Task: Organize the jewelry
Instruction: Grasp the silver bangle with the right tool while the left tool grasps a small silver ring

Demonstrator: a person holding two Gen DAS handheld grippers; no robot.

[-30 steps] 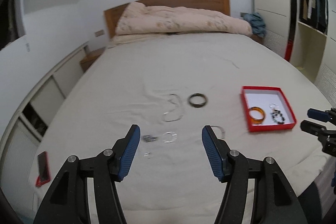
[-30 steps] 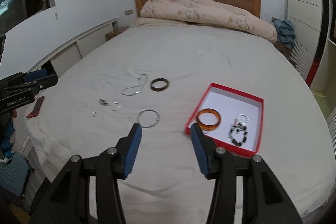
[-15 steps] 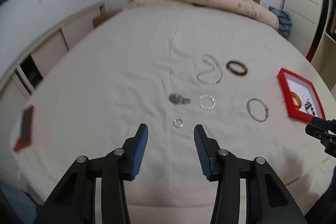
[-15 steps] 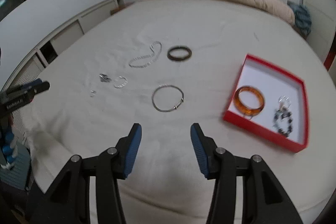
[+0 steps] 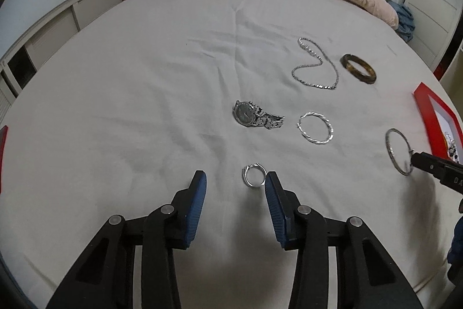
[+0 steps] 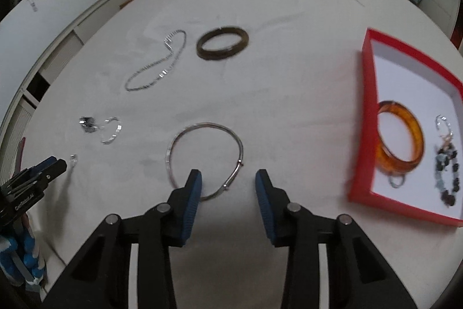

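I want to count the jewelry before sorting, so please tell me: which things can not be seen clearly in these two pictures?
- Red box: left wrist view, cut by the right edge; contents mostly out of frame.
- Thin silver bangle: right wrist view, its near part hidden behind the right hand-held gripper.
- Watch: right wrist view, blurred, unreadable.
- Small ring: right wrist view, too small to identify.

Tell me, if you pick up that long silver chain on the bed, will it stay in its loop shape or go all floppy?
Probably floppy: the silver chain lies in a loose, wavy loop on the sheet, so its fine links likely bend freely and would dangle. It looks thin, so probably light. Unlike the dark bangle beside it, it shouldn't roll.
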